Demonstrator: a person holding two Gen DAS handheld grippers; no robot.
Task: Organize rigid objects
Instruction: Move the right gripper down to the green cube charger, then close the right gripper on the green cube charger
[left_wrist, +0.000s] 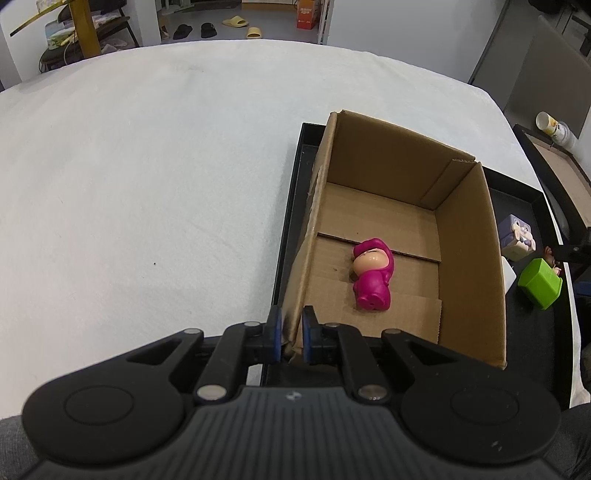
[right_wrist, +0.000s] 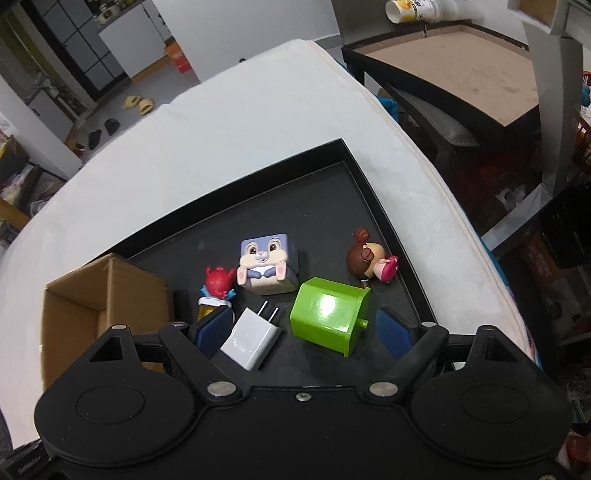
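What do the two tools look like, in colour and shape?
Both are matte black plastic. The left tool has a ribbed grey-black body with a small logo, two round discs at the sides, angled link arms with silver rivets, and blue pads. The right tool has the same discs, rivets and ribbed blue pads.

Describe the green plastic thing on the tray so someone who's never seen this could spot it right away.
Find the black tray on the white-covered table; a cardboard box sits at one end. Among the loose toys beside the box, the green plastic bin lies tipped on its side between a white charger plug and a brown-haired doll. It is the only bright green, boxy, hollow piece there.
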